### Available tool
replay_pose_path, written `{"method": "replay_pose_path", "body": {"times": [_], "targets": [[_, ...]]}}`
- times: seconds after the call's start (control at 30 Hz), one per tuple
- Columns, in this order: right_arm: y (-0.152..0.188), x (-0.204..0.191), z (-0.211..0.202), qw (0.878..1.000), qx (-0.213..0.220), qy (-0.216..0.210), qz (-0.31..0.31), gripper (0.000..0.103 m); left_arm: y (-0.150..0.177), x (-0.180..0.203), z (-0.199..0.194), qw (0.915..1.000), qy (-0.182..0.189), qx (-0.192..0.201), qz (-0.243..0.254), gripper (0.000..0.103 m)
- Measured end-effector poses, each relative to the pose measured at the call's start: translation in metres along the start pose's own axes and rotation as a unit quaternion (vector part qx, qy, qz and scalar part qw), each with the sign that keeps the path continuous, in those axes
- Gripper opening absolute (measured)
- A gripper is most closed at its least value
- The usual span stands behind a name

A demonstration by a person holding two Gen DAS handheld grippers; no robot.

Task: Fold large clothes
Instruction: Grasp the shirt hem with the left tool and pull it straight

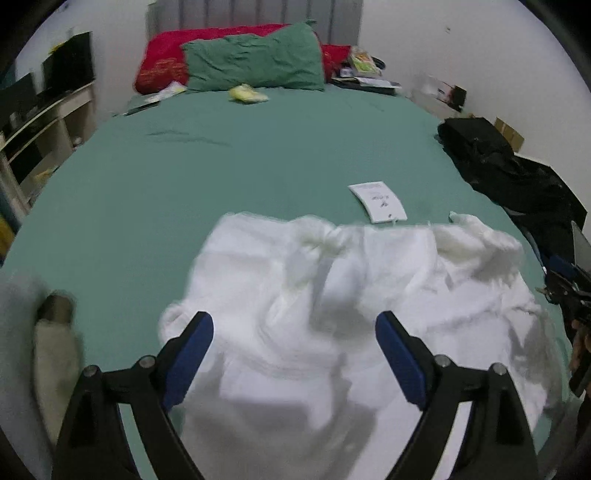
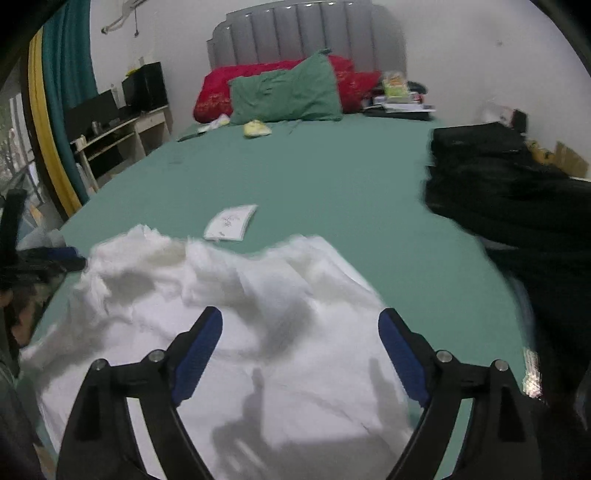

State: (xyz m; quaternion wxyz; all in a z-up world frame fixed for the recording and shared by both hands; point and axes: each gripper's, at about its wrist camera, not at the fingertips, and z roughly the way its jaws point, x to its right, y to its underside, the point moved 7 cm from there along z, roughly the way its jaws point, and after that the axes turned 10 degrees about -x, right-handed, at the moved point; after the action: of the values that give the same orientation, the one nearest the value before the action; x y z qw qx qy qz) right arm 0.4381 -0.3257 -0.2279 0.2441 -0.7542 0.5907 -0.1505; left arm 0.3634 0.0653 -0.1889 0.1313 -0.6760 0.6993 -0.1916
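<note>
Two grippers are hovering over the bed [image 1: 258, 155] as I am looking down their cameras. I am seeing the left gripper [image 1: 294, 328] with its blue-padded fingers [image 1: 192, 354] standing wide apart, nothing pinched between them, and the white garment [image 1: 332, 314] is lying crumpled on the green sheet beneath and beyond them. I am seeing the right gripper [image 2: 300, 326] the same way: its fingers [image 2: 199, 350] are spread wide and are gripping nothing, with the same white garment [image 2: 240, 332] spreading below them near the foot of the bed [image 2: 332, 177]. Both views are blurring somewhat, so I am not able to say whether either fingertip is touching the cloth. A small white leaflet [image 1: 376, 201] is lying flat on the sheet just beyond the garment's far edge. A heap of black clothing [image 2: 509, 192] is sitting at the right side of the bed, apart from the white garment. A green pillow [image 1: 255, 61] is leaning on a red one [image 1: 162, 62] at the grey headboard [image 2: 306, 33].
</note>
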Motion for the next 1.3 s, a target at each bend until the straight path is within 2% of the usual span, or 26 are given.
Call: {"method": "replay_pose_path", "body": {"times": [0.1, 0.17, 0.2, 0.23, 0.3, 0.37, 0.43, 0.5, 0.6, 0.63, 0.7, 0.77, 0.8, 0.83, 0.87, 1.03, 1.13, 1.3], "targets": [[0.044, 0.036, -0.011, 0.998, -0.028, -0.005, 0.060, 0.086, 0.032, -0.023, -0.019, 0.9997, -0.012, 0.002, -0.022, 0.090], [0.078, 0.061, -0.012, 0.989, -0.050, -0.034, 0.138, 0.086, 0.059, -0.042, -0.027, 0.9987, -0.021, -0.001, -0.046, 0.090], [0.098, 0.070, -0.014, 0.980, -0.056, -0.060, 0.182, 0.086, 0.074, -0.052, -0.028, 0.9978, -0.021, -0.005, -0.062, 0.090], [0.109, 0.073, -0.016, 0.975, -0.056, -0.075, 0.203, 0.086, 0.088, -0.060, -0.028, 0.9969, -0.014, -0.009, -0.077, 0.090], [0.131, 0.074, -0.026, 0.969, -0.055, -0.085, 0.227, 0.086, 0.111, -0.069, -0.024, 0.9956, -0.020, -0.027, -0.087, 0.090], [0.149, 0.060, -0.037, 0.969, -0.058, -0.101, 0.218, 0.085, 0.131, -0.075, -0.022, 0.9940, -0.020, -0.040, -0.100, 0.090], [0.160, 0.044, -0.040, 0.972, -0.076, -0.104, 0.197, 0.066, 0.149, -0.078, -0.024, 0.9930, -0.019, -0.046, -0.107, 0.090], [0.175, 0.025, -0.031, 0.974, -0.116, -0.102, 0.168, 0.015, 0.161, -0.079, -0.022, 0.9926, -0.030, -0.057, -0.103, 0.090], [0.182, 0.017, -0.031, 0.972, -0.124, -0.111, 0.163, 0.005, 0.184, -0.084, -0.010, 0.9898, -0.034, -0.092, -0.103, 0.090], [0.182, 0.018, -0.036, 0.971, -0.119, -0.120, 0.170, 0.004, 0.190, -0.085, -0.004, 0.9887, -0.031, -0.106, -0.101, 0.089], [0.184, 0.025, -0.047, 0.968, -0.108, -0.125, 0.187, 0.004, 0.191, -0.083, -0.007, 0.9913, -0.038, -0.093, -0.085, 0.089], [0.184, 0.036, -0.064, 0.966, -0.092, -0.130, 0.203, 0.004, 0.193, -0.080, -0.008, 0.9924, -0.030, -0.093, -0.074, 0.079], [0.183, 0.040, -0.072, 0.967, -0.085, -0.128, 0.205, 0.004, 0.193, -0.078, -0.010, 0.9932, -0.021, -0.090, -0.071, 0.060], [0.180, 0.048, -0.083, 0.968, -0.076, -0.123, 0.205, 0.004, 0.193, -0.078, -0.014, 0.9936, -0.015, -0.086, -0.072, 0.024], [0.178, 0.055, -0.089, 0.969, -0.072, -0.119, 0.204, 0.004, 0.193, -0.078, -0.018, 0.9936, -0.009, -0.084, -0.075, 0.005], [0.169, 0.091, -0.128, 0.972, -0.055, -0.118, 0.194, 0.003, 0.193, -0.083, -0.054, 0.9905, 0.047, -0.061, -0.113, 0.004], [0.164, 0.094, -0.144, 0.974, -0.059, -0.127, 0.176, 0.003, 0.193, -0.076, -0.077, 0.9907, 0.057, -0.054, -0.111, 0.004], [0.175, 0.091, -0.160, 0.975, -0.075, -0.129, 0.163, 0.003, 0.202, -0.069, -0.095, 0.9875, 0.076, -0.072, -0.118, 0.004]]}}
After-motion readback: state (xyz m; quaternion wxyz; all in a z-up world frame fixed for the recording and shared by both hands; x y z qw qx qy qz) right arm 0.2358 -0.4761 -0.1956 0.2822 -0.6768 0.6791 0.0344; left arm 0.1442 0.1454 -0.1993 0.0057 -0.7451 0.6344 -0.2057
